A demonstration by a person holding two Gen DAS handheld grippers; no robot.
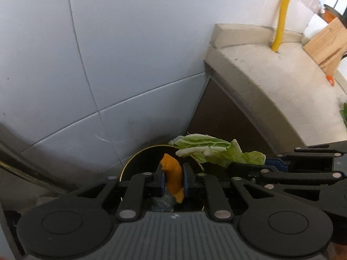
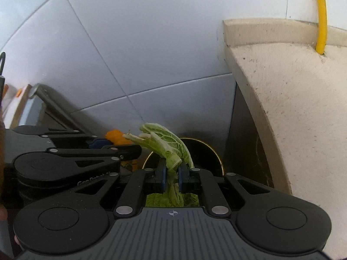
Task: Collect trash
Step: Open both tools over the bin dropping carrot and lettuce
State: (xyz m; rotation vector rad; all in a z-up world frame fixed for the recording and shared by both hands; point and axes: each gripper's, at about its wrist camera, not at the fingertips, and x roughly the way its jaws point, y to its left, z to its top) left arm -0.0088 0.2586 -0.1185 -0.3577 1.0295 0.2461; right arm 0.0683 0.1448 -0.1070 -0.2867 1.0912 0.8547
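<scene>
Down in the corner where the tiled wall meets the counter's end, both claws hang over a dark round bin (image 1: 141, 158) with a gilt rim. The left gripper (image 1: 172, 178) is nearly closed, pinching an orange peel (image 1: 172, 173) at its middle; the peel looks light, leathery and a little curled, so a pinch across its width should hold. At three o'clock from it the right gripper (image 2: 172, 176), also nearly closed, clamps a cabbage leaf (image 2: 167, 145) by its pale ribs, the green blade flopping toward twelve o'clock. That leaf seems limp and easily torn, best held at the stiffer stalk. Inside the bin I can make out only darkness; its contents stay hidden. More greens lie on the counter (image 1: 282, 82) at the far right edge.
</scene>
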